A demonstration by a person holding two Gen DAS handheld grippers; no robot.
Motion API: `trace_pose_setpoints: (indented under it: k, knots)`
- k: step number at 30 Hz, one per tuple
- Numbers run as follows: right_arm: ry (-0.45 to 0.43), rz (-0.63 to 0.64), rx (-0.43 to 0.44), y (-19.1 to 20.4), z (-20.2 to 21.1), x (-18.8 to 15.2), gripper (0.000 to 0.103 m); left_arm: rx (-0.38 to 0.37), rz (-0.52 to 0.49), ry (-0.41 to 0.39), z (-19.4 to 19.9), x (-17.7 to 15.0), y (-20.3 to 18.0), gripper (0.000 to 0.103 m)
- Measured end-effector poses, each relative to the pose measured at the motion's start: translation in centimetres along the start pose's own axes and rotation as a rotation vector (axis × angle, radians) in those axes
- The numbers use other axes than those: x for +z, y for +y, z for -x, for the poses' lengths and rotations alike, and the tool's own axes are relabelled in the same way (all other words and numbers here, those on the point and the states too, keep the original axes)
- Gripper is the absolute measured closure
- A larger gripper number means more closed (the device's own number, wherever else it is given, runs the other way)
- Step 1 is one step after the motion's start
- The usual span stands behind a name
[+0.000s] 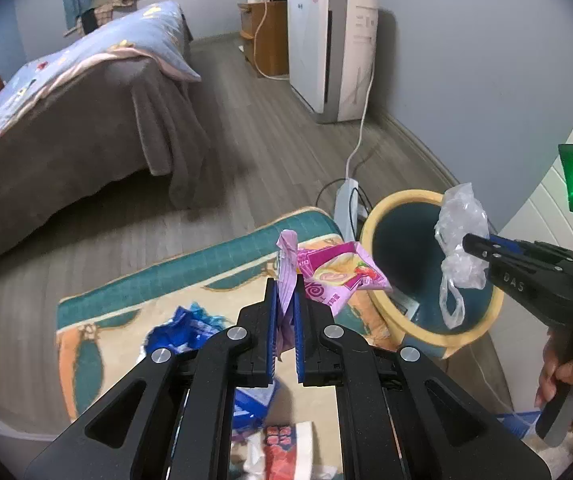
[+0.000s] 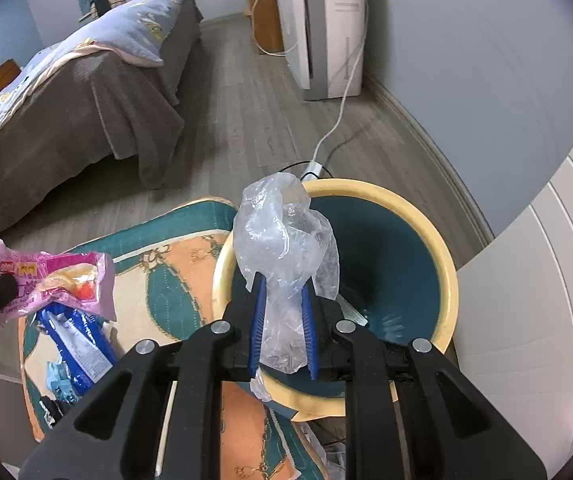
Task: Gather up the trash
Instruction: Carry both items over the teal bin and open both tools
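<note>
Clearly both tools are loaded. The left hand-held gripper (image 1: 285,300) pinches a pink snack wrapper (image 1: 334,272) between its blue pads, the wrapper fanning out to the right above the patterned rug (image 1: 190,264), close to the bin's near rim. The right hand-held gripper (image 2: 282,320) is clamped on a crumpled clear plastic bag (image 2: 282,240), which hangs over the round trash bin (image 2: 442,248) — cream rim, dark teal inside. In the left wrist view that bag (image 1: 460,240) sits above the bin's opening (image 1: 374,224), held at the tip of the right tool. On the rug lies more litter: a blue wrapper (image 2: 78,344) beside the pink one, and a red-and-white packet (image 1: 286,448) nearer the left camera. Behind, a bed (image 1: 66,120) with a brown cover stands on the wood floor (image 1: 270,128), and a white appliance (image 1: 330,52) stands against the wall — a white cable (image 1: 360,136) trails from it toward the bin.
</note>
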State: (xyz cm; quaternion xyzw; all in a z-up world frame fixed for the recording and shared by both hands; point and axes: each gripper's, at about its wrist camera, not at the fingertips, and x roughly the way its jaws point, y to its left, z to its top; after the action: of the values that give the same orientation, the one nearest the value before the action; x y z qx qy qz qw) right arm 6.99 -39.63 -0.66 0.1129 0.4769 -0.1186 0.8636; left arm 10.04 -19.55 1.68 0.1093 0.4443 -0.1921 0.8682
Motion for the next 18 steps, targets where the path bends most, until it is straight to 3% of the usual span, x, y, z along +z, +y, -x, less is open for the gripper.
trace_pose_setpoints:
  k: [8,18]
  knots:
    - [0.003,-0.085,-0.066,-1.7,-0.4,0.0,0.086,-0.023,-0.032,0.014,-1.9,0.9,-1.5,0.095]
    - [-0.006,-0.2,-0.112,-4.2,-0.5,0.1,0.086,-0.108,-0.096,0.01,-3.9,3.0,-5.7,0.095]
